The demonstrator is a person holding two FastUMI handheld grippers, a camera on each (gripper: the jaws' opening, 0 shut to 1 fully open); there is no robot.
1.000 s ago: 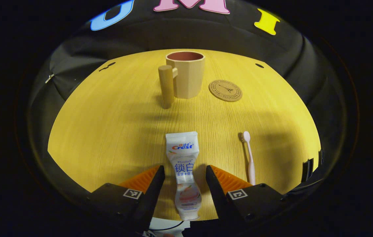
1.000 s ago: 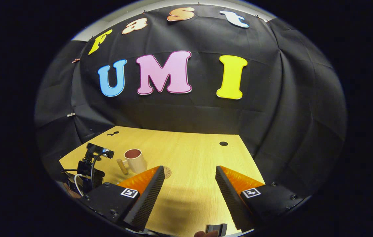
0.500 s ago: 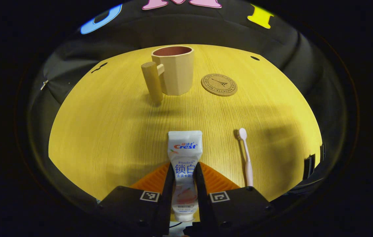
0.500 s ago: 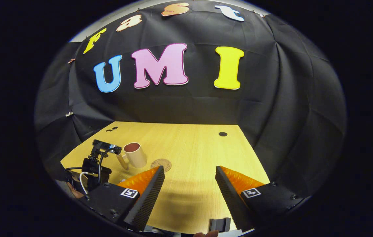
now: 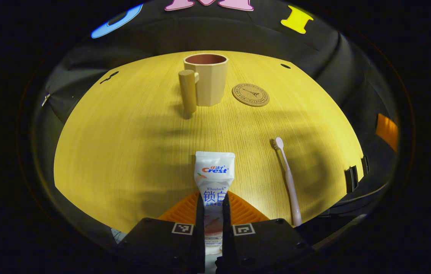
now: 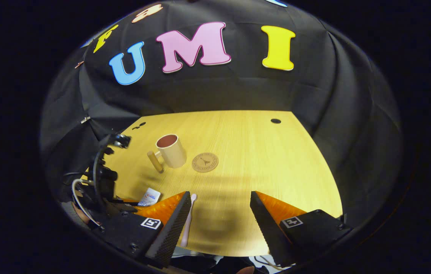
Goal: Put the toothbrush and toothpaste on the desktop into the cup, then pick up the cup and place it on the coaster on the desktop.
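Left gripper (image 5: pixel 213 213) clamps the toothpaste (image 5: pixel 214 179) at the desk's near edge; right gripper (image 6: pixel 219 220) hangs with its jaws spread (toothbrush (image 5: pixel 287 180) untouched). Next: lift, carry to the far cup (image 5: pixel 205 79), drop it inside.

The left gripper (image 5: pixel 213 207) has clamped the toothpaste (image 5: pixel 214 179), seemingly lifting it.

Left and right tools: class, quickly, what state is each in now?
Left tool: closed on the toothpaste tube.
Right tool: open, holding nothing, above the desktop.
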